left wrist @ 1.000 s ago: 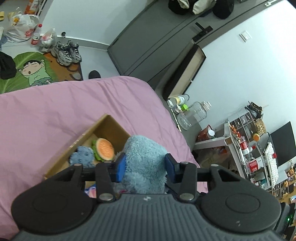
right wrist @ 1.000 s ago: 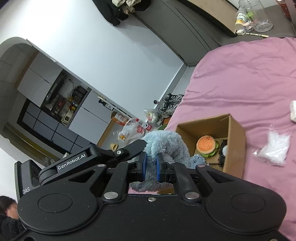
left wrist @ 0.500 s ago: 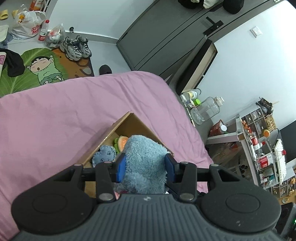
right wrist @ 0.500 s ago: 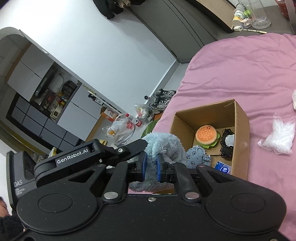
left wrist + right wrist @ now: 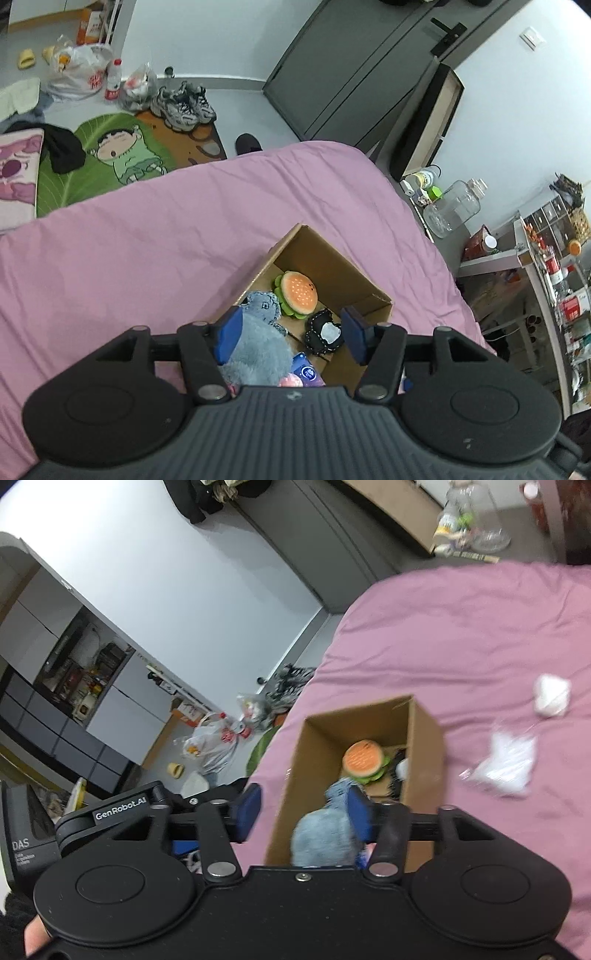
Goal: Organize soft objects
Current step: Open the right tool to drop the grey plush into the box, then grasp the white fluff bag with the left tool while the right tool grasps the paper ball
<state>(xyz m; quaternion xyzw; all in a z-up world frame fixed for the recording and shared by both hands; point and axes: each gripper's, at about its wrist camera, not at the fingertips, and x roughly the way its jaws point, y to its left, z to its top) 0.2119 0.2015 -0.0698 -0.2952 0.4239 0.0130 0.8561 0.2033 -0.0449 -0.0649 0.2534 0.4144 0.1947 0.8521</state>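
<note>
Release step: both claws are opening over the box (image 5: 332,258) on the pink bed (image 5: 147,240). The left claw (image 5: 291,334) is spreading, the blue plush (image 5: 255,347) only beside its left pad, lying in the box's near end. The right claw (image 5: 304,816) spreads too, plush (image 5: 325,834) beside its right pad. Burger toy (image 5: 298,291) sits at the far end. Next, I'd say: lift clear, then go for the white lump (image 5: 551,696) lying well apart.
</note>
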